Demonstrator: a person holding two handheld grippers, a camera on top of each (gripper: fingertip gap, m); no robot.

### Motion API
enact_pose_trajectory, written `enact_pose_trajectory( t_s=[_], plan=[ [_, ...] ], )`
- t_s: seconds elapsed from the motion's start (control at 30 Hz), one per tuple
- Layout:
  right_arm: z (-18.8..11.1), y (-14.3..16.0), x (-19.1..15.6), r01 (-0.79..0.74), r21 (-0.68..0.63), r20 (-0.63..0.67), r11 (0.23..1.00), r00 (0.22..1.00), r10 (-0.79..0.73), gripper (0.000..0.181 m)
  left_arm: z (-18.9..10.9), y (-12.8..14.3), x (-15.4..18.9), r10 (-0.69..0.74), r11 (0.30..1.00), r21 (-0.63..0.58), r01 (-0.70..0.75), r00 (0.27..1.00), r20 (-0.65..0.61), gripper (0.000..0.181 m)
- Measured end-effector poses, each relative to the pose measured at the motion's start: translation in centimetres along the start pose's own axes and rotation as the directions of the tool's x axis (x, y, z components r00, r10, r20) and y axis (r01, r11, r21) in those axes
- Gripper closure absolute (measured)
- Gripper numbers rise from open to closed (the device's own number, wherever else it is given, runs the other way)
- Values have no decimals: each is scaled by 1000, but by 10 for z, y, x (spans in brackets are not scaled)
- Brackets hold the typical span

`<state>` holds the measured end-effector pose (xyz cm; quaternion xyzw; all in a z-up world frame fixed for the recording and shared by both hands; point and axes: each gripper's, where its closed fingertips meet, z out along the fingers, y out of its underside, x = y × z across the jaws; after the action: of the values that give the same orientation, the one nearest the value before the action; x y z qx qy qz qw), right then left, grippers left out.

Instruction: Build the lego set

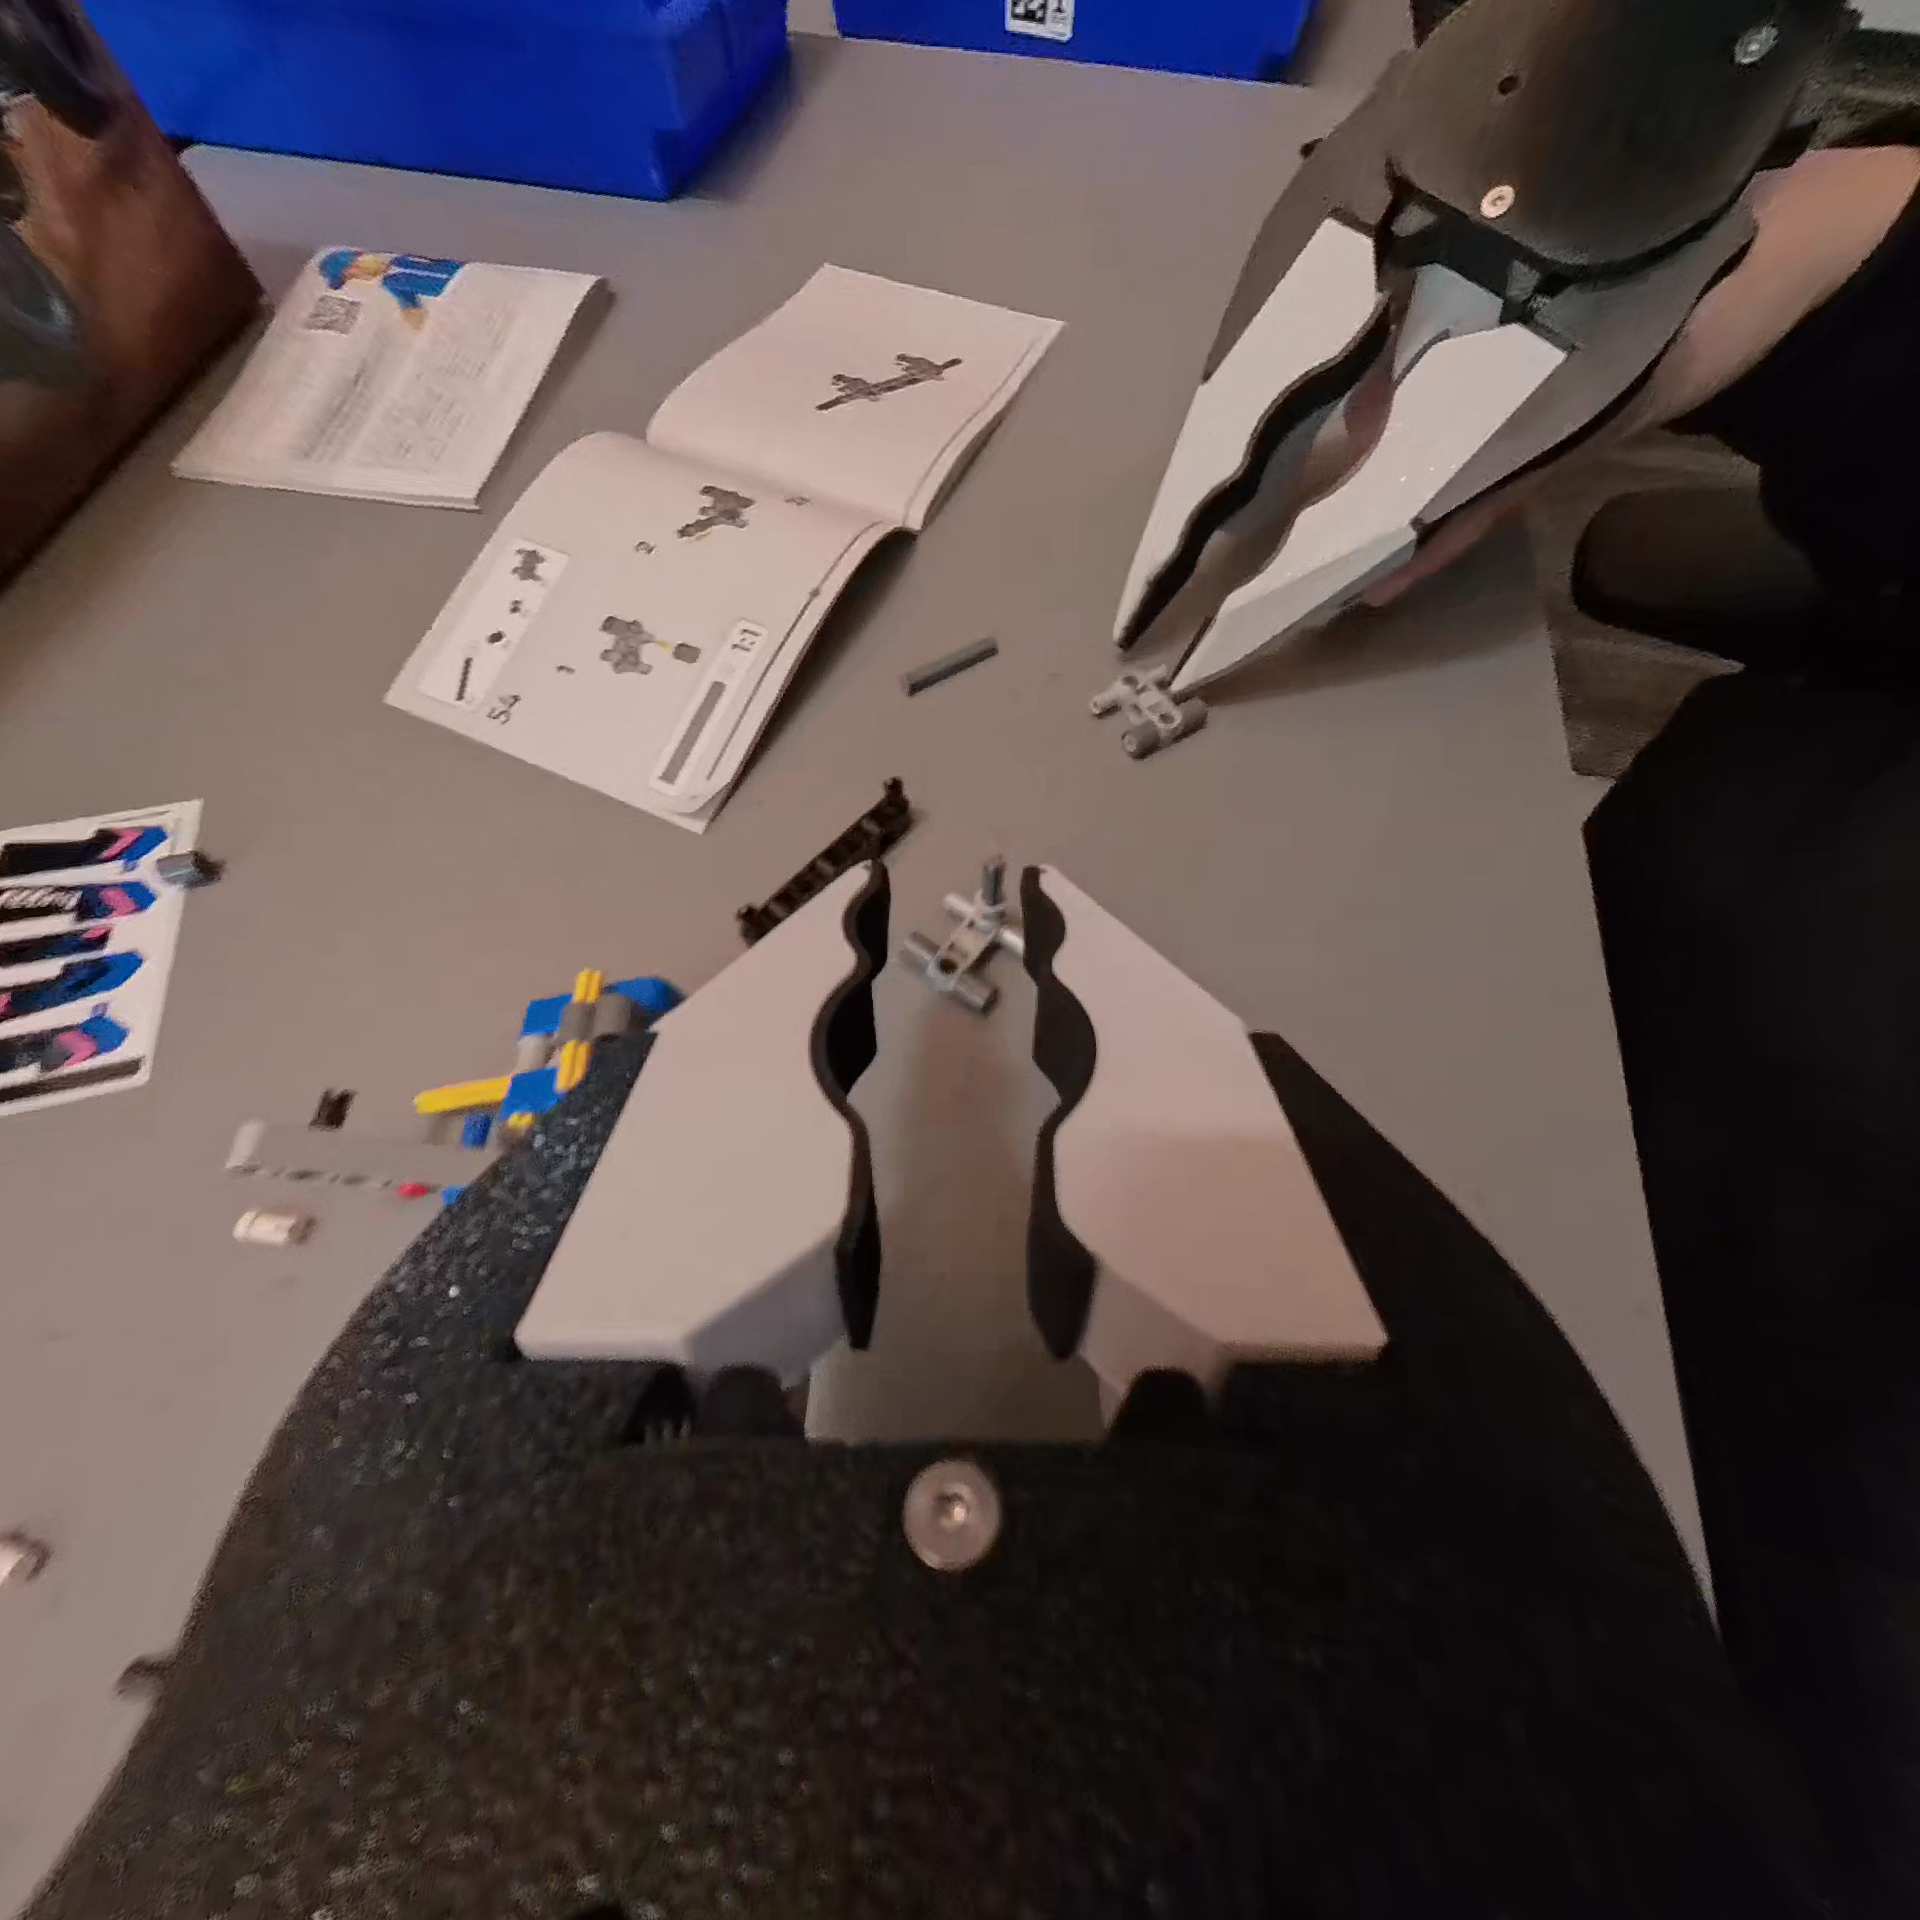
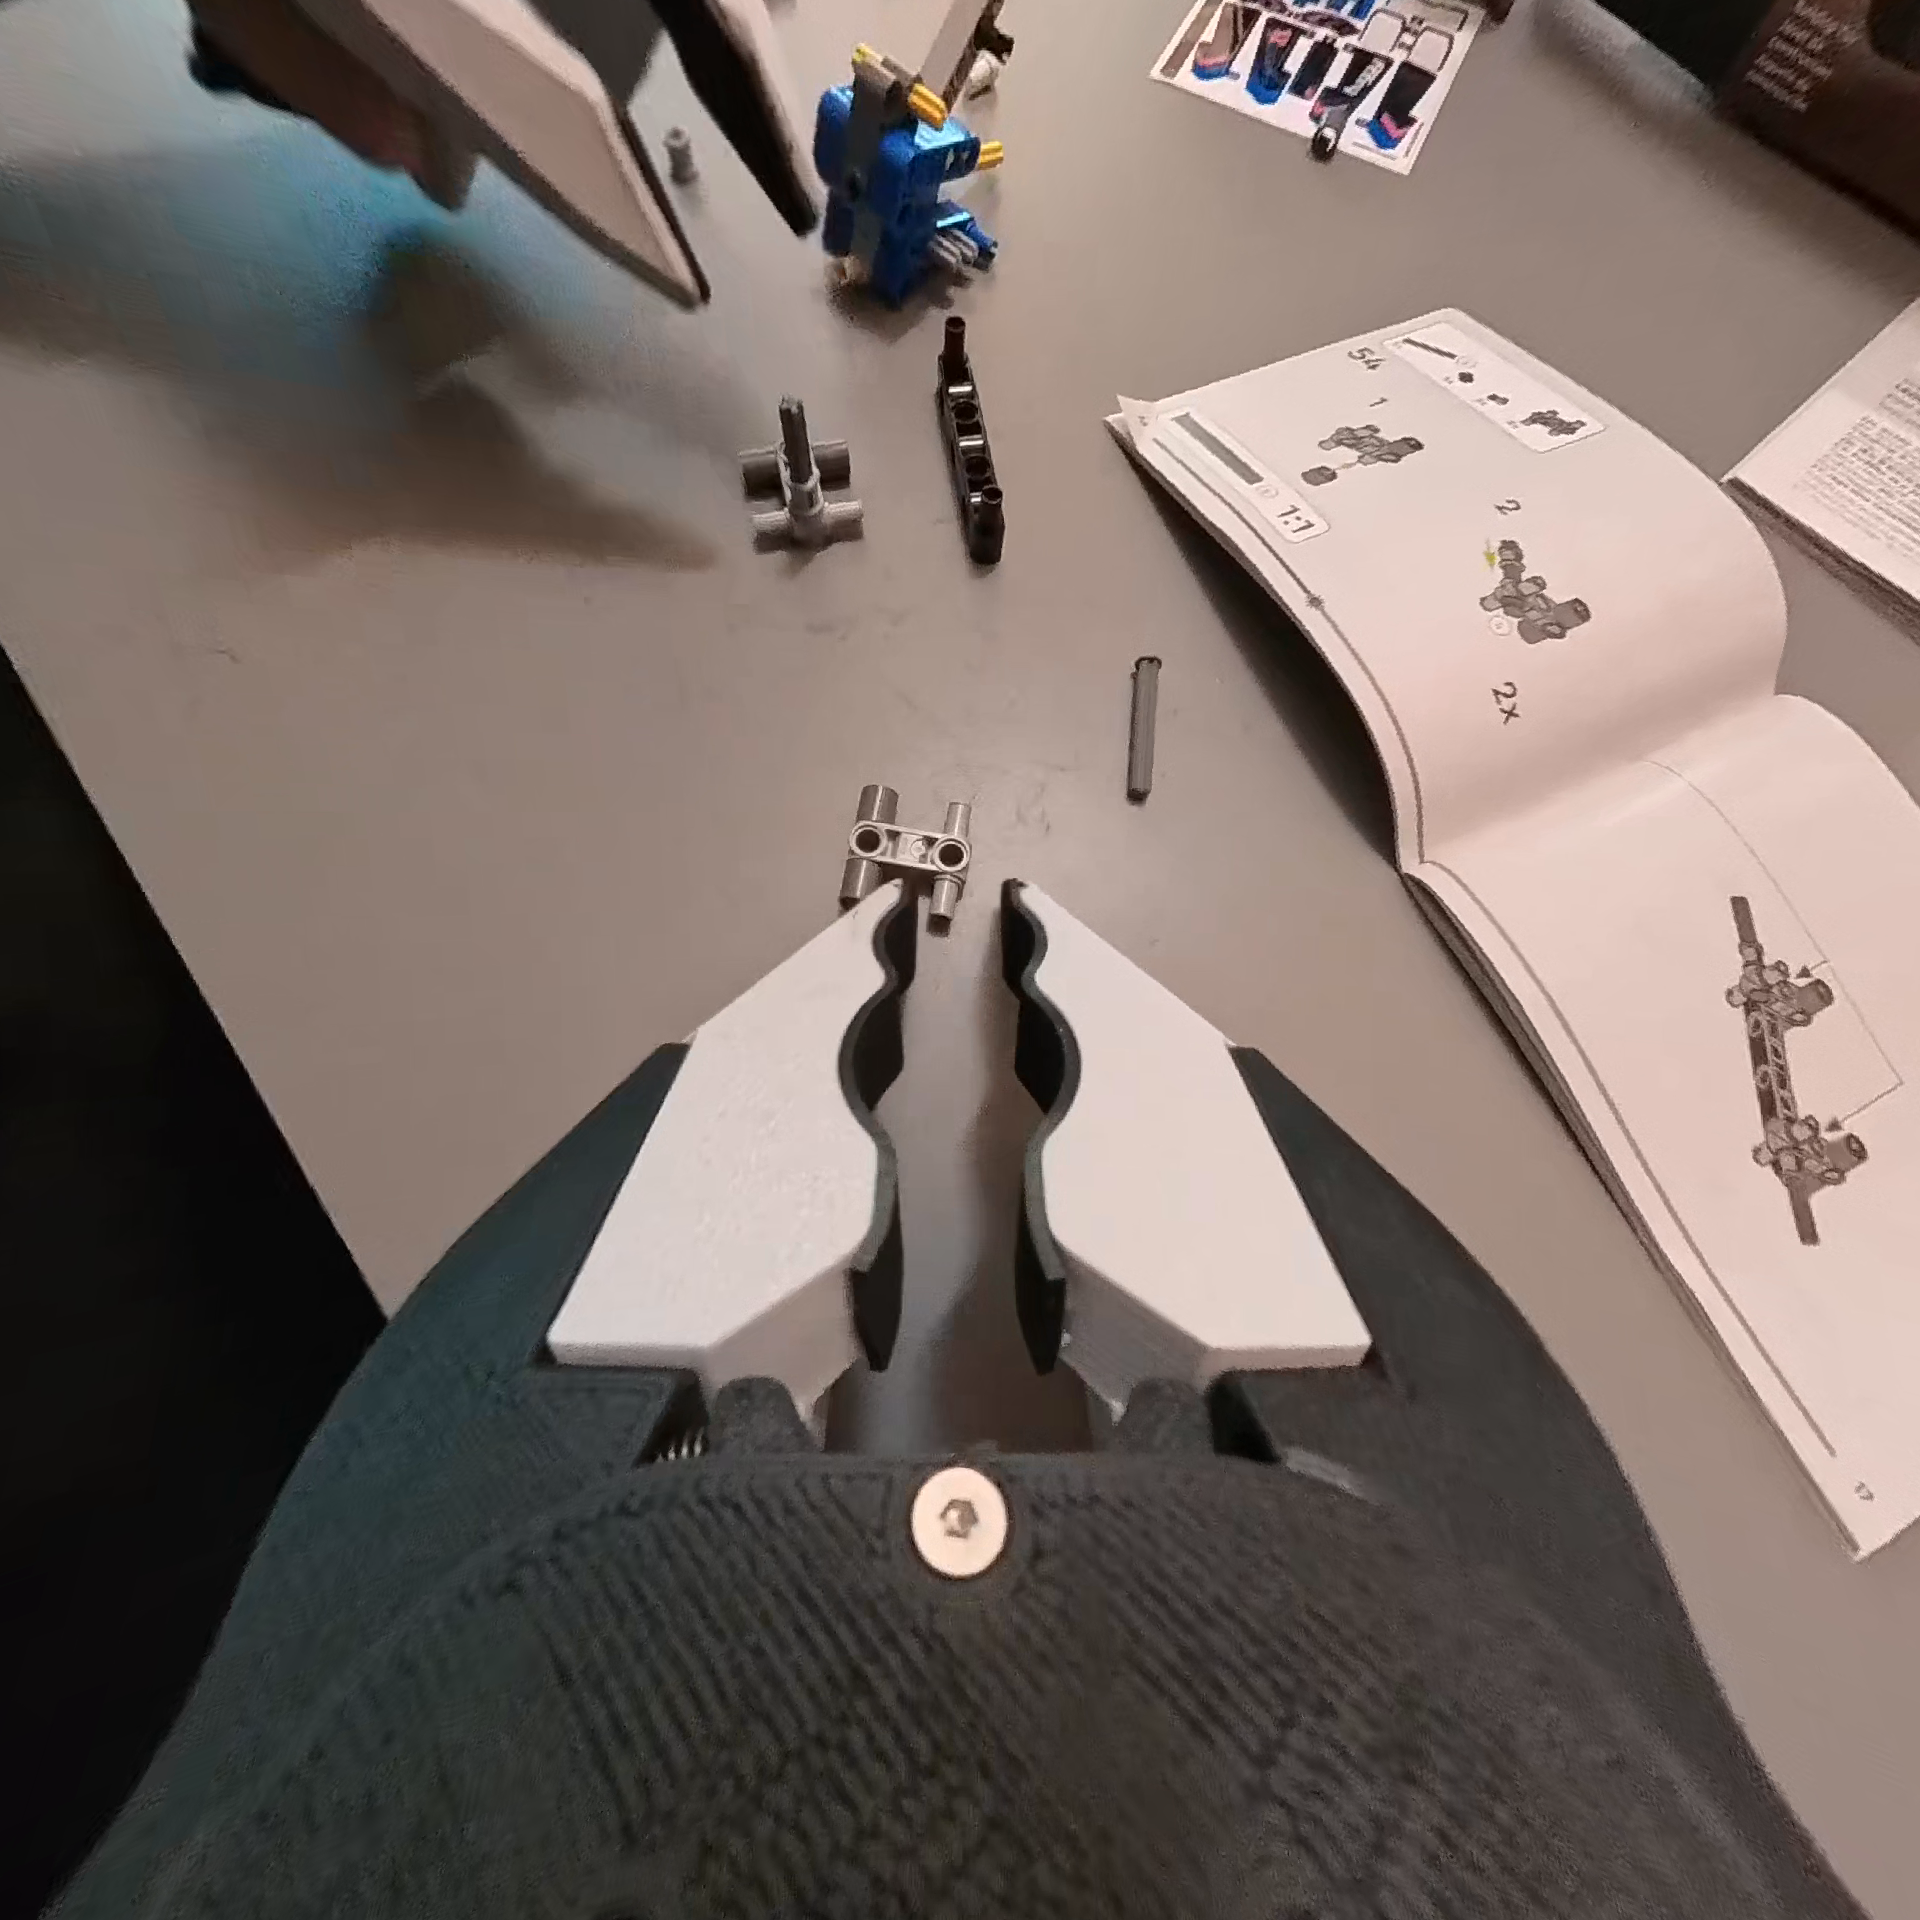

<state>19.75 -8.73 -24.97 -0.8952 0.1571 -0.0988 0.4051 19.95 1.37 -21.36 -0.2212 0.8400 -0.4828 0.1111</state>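
Lego connector (image 2: 907,855), light grey, lies flat on the tabletop (image 2: 520,727) directly ahead of the right gripper (image 2: 951,894). Its fingers (image 2: 790,1091) stand part open and empty; the left fingertip appears to touch the connector's near edge. The connector's long axis runs crosswise to the fingers, with its pin tubes pointing along them. A dark grey axle (image 2: 1143,729) lies just beyond, lengthwise away from the gripper. The left gripper (image 1: 954,883) hangs open and empty over a second connector assembly (image 1: 961,935), whose axle points away from it. The right gripper is nearer the loose connector, so it likely makes the pick.
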Motion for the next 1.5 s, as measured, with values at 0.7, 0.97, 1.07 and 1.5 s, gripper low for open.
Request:
enact_pose_trajectory(
  t_s=[0.7,0.97,1.07,1.5],
  plan=[
    [13,-16,0,100,32,10,994,995,-100,178,-16,4,8,30,998,-62,-30,1000,-1,168],
    [-6,-50,-1,191,237,-74,953,981,-178,178,-2,-32,28,-61,997,43,64,996,-66,169],
    [-14,-63,1,273,275,-158,922,959,-237,179,3,-45,28,-160,982,82,169,981,-106,168],
    [-3,-25,14,-169,142,-148,975,971,190,178,41,-24,51,-57,998,-9,58,996,73,163]
  ],
)
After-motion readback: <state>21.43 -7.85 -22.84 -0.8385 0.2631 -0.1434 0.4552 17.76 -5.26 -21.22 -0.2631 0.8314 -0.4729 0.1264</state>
